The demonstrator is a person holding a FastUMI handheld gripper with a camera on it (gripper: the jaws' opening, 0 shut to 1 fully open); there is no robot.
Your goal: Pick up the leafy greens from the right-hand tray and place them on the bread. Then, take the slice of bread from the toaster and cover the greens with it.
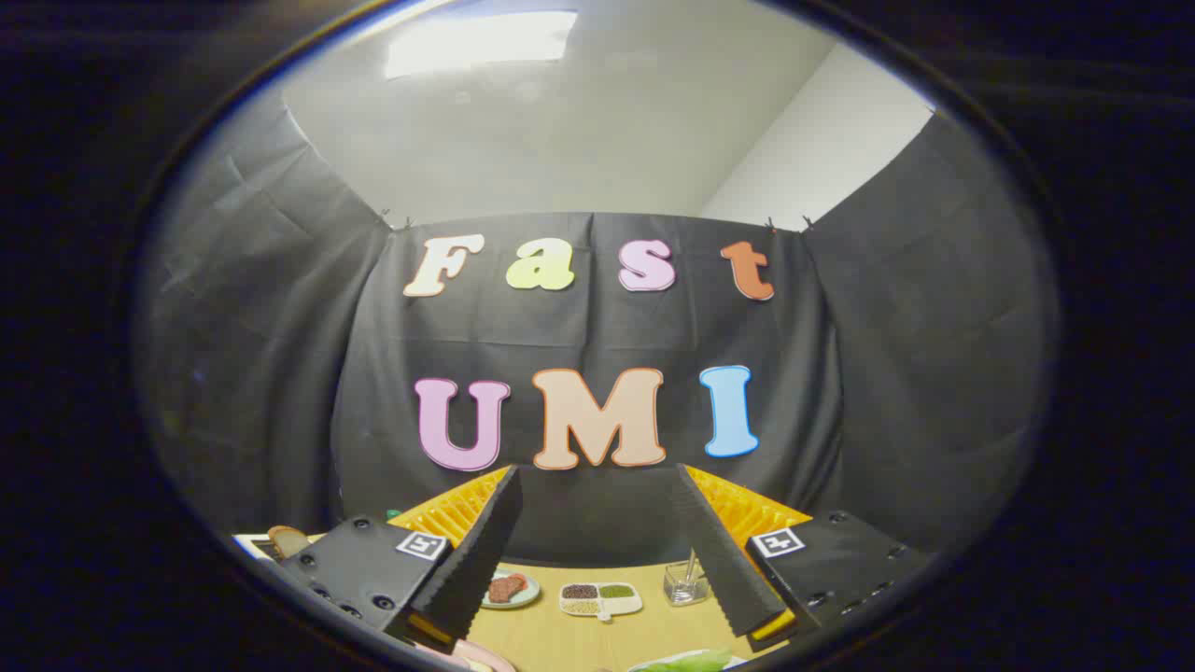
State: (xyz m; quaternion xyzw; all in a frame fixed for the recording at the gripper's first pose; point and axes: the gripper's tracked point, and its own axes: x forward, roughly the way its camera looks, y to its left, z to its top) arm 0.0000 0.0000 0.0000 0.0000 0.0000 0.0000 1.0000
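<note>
Your gripper (597, 551) carries two long wedge-shaped fingers (471, 560) whose inner faces are finely ribbed, with nothing touching them across the wide gap. Each finger is mounted on a flat matte black block (359, 565) studded with small round screws. You can see a small square black-and-white marker tag (420, 545) stuck on each block's inner corner.

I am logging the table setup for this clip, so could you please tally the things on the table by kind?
Gripper: open, held above the table, nothing between its fingers.
Plates and trays: 3, namely plate with meat, divided dish, tray of leafy greens
Glass jars: 1
Bread slices: 1
Total: 5
</note>
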